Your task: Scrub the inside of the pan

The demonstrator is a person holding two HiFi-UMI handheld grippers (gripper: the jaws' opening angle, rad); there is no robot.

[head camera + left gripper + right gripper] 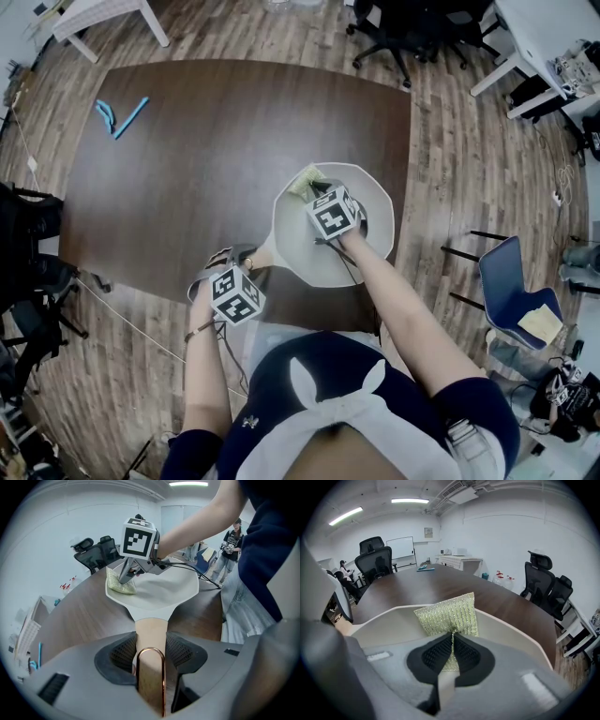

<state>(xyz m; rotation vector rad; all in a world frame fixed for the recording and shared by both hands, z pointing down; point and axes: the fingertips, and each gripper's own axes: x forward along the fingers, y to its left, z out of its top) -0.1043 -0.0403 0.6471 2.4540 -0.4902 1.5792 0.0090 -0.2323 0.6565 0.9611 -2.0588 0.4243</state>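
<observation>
Clamping the handle (151,630) of the pan (183,590) with the left gripper (151,653) at the table's (206,150) near edge, pinching the sponge (447,613) tight in the right gripper (452,644) at the pan's far wall: press flat, overlap strokes.

Both the left gripper (151,656) and right gripper (452,644): grey shells, black ribbed pads (436,656). 1 black-and-white marker cube (236,296) each, thin black cable (347,264) beside cube. Navy clothing (281,375), white knotted cloth (330,394).

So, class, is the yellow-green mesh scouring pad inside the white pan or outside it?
Inside: the yellow-green mesh scouring pad sits within the white pan, pinched by the right gripper.
</observation>
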